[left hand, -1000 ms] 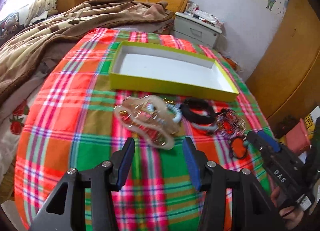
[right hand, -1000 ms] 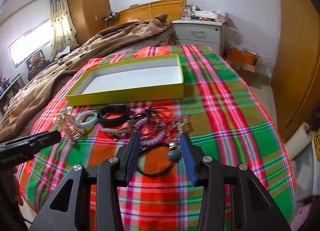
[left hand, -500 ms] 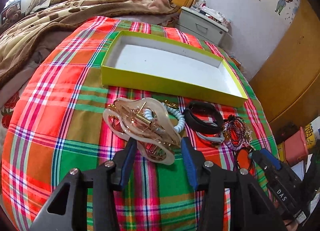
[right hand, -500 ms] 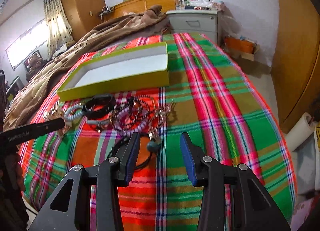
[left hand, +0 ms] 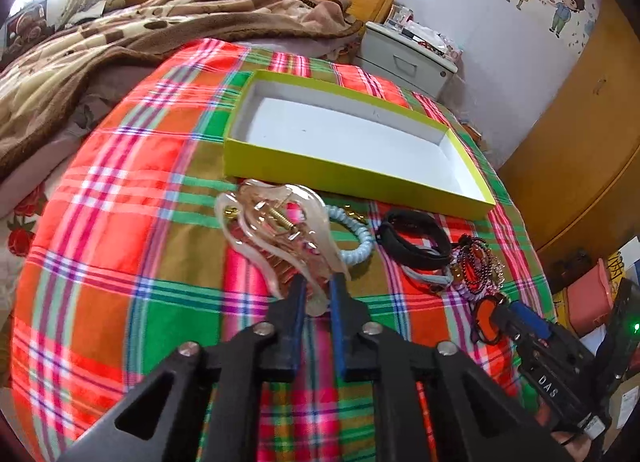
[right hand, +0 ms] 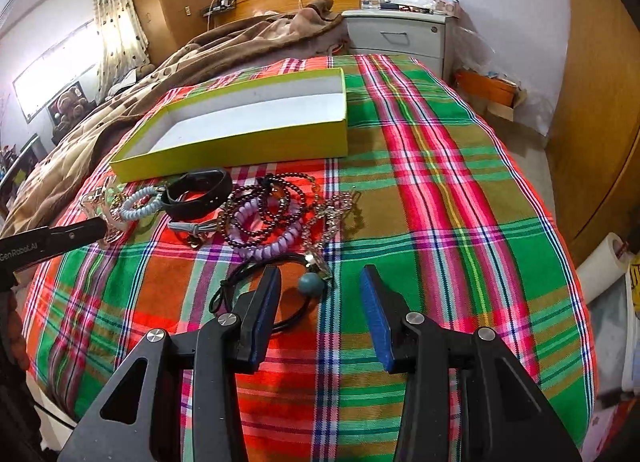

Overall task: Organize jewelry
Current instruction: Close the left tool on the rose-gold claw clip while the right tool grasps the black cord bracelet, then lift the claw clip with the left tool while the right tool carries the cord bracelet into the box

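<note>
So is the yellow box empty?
Empty. The box shows only its bare white floor; the hair clip and bracelets lie outside.

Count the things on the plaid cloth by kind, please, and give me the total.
Clear hair claw clip: 1
Spiral hair ties: 2, light blue and lilac
Black wristband: 1
Black elastic with teal bead: 1
Yellow-green box: 1
Beaded bracelets and chains: too tangled to count
Total counted: 6, without the tangle

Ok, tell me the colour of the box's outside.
Yellow-green box, white inside; clearest in the left wrist view.
</note>
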Demonstrator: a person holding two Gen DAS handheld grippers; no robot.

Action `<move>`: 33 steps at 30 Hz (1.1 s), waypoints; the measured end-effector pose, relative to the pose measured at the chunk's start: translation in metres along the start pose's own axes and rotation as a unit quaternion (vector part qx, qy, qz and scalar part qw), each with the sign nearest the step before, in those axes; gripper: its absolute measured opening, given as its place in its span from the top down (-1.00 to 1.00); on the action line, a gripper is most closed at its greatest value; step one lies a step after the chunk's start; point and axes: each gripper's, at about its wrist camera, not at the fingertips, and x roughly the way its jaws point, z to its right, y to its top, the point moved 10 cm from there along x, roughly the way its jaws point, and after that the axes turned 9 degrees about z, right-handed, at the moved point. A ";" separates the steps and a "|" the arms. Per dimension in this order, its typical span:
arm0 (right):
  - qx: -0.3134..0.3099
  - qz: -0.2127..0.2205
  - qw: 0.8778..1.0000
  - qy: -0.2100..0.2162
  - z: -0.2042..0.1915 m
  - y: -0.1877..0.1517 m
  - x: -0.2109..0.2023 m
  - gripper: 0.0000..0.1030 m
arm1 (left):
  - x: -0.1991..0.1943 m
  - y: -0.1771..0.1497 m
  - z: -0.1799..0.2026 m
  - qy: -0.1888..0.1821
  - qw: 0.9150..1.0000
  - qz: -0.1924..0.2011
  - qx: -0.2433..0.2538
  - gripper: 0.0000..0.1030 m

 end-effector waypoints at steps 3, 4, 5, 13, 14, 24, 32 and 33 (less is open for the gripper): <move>0.002 -0.001 1.000 0.004 -0.002 -0.001 0.001 0.56 | -0.006 0.000 -0.011 0.015 1.000 0.006 0.005 0.77; 0.002 -0.002 1.000 0.004 -0.002 -0.002 0.002 0.57 | -0.007 0.000 -0.016 0.021 1.000 0.006 0.004 0.78; 0.003 -0.002 1.000 0.004 -0.002 -0.002 0.002 0.60 | -0.007 0.000 -0.019 0.024 1.000 0.006 0.003 0.78; 0.004 0.005 1.000 0.007 0.000 -0.003 -0.001 0.69 | -0.017 0.009 -0.043 0.043 0.999 0.024 -0.004 0.78; 0.006 0.009 1.000 0.007 0.000 -0.002 -0.002 0.70 | -0.019 0.011 -0.044 0.036 0.999 0.032 -0.015 0.78; 0.016 0.045 0.999 0.012 0.002 0.013 -0.023 0.70 | -0.005 0.020 -0.033 0.037 0.999 0.023 0.011 0.19; 0.010 0.070 0.997 0.010 0.001 0.031 -0.036 0.70 | 0.011 0.018 -0.036 0.065 0.997 0.009 0.029 0.19; 0.010 0.072 0.997 0.011 0.001 0.034 -0.037 0.70 | 0.013 0.018 -0.036 0.067 0.997 0.008 0.033 0.19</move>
